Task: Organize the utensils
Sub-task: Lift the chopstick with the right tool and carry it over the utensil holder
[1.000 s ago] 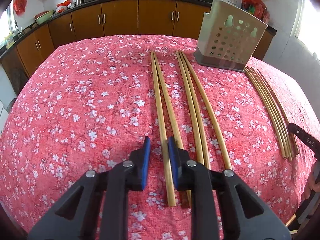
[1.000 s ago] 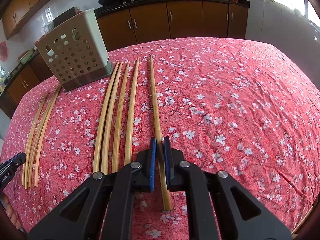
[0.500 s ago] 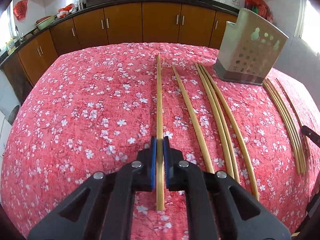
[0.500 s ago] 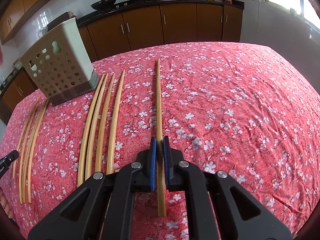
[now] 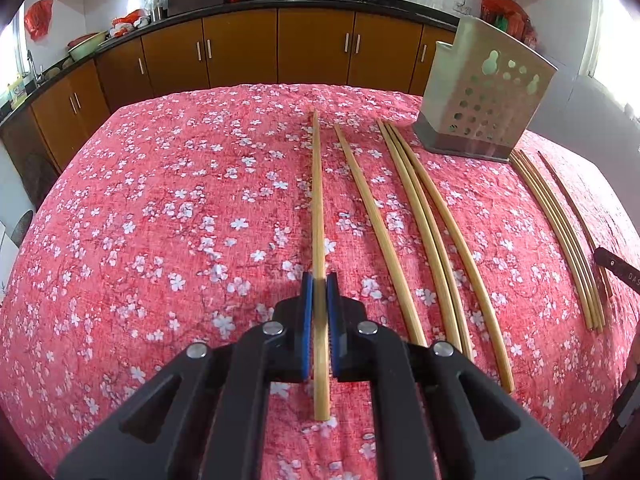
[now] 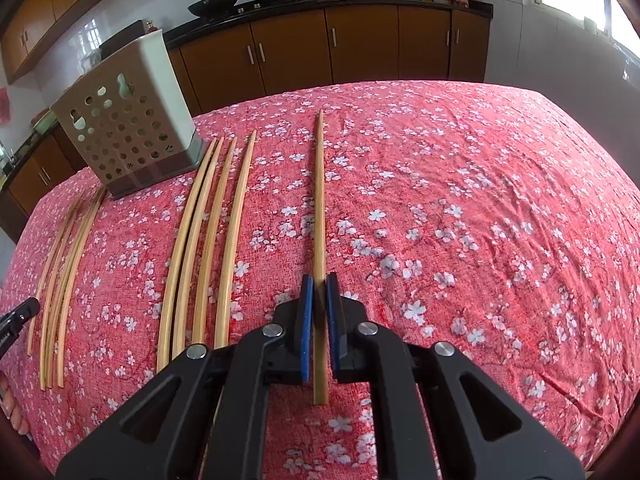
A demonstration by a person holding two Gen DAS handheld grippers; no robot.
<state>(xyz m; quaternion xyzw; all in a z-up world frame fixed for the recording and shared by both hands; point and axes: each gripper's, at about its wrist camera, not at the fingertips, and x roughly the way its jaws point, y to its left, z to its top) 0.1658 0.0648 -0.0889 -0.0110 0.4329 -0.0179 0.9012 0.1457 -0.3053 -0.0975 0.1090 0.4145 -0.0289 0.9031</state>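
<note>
left hand-held gripper (image 5: 319, 286), blue pads closed on a slim bamboo chopstick (image 5: 317, 200) above the bench's red floral cloth (image 5: 160, 200). right hand-held gripper (image 6: 319, 288) clamps another chopstick (image 6: 319, 200). loose chopsticks (image 6: 208, 240) lie beside a perforated metal holder (image 6: 128, 120) near the far edge.

Both wrist cameras look down (closely) across the table (image 5: 120, 240).

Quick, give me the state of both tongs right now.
Left tongs: shut on a chopstick.
Right tongs: shut on a chopstick.
</note>
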